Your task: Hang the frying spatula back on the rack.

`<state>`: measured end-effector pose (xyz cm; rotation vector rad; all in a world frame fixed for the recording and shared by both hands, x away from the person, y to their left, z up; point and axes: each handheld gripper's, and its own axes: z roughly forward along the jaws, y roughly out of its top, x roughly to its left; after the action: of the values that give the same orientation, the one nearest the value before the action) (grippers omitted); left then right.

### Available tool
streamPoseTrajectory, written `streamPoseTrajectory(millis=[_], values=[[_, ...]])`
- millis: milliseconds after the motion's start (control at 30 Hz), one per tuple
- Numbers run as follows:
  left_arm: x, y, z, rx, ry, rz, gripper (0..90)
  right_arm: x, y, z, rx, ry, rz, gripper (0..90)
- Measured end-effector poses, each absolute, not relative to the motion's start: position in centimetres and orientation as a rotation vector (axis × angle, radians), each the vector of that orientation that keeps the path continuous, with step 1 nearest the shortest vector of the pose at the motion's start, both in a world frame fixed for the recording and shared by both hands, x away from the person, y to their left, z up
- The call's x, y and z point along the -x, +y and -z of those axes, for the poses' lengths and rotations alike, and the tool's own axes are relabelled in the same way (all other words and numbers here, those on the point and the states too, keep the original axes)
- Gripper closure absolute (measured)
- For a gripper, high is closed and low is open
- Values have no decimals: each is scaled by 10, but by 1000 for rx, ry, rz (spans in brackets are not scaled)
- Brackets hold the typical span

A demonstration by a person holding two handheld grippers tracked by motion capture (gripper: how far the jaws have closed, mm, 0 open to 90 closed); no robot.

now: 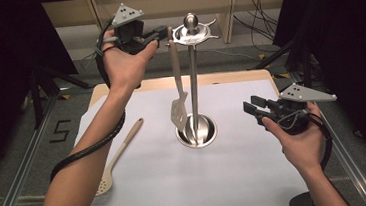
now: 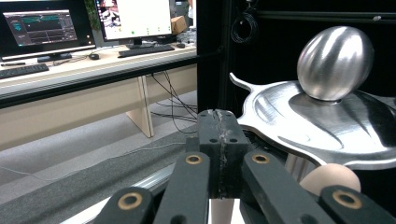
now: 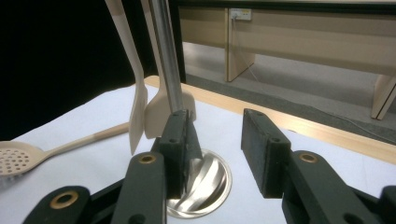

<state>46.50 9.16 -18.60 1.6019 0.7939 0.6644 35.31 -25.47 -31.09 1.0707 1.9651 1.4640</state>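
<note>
Spatula (image 1: 176, 91) hangs beside rack pole (image 1: 193, 87), pinched by left tongs (image 1: 164, 33); right tongs (image 1: 251, 108) wide.

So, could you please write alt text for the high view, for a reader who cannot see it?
The left tool, raised high, grips the handle top of a beige slotted spatula beside the hooks of a steel utensil stand. The right tool hovers open to the right, and a perforated spoon lies on the white-covered table.

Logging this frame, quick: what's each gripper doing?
Left gripper: shut on the slotted spatula, up by the rack's top.
Right gripper: open, holding nothing.
</note>
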Motion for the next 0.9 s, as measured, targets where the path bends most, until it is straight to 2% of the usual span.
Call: streamPoseTrajectory(millis=[267, 467, 700, 900], values=[[-464, 93, 188, -1572, 786, -650, 889, -354, -255, 311, -1069, 1980, -1459, 615], [-443, 112, 196, -1529, 736, -652, 732, -351, -259, 311, -1084, 1971, -1469, 603], [-428, 136, 226, -1570, 730, -656, 520, -352, -262, 313, -1078, 1974, -1469, 598], [-427, 149, 255, -1601, 786, -644, 440, -351, -266, 313, -1100, 1960, -1469, 599]])
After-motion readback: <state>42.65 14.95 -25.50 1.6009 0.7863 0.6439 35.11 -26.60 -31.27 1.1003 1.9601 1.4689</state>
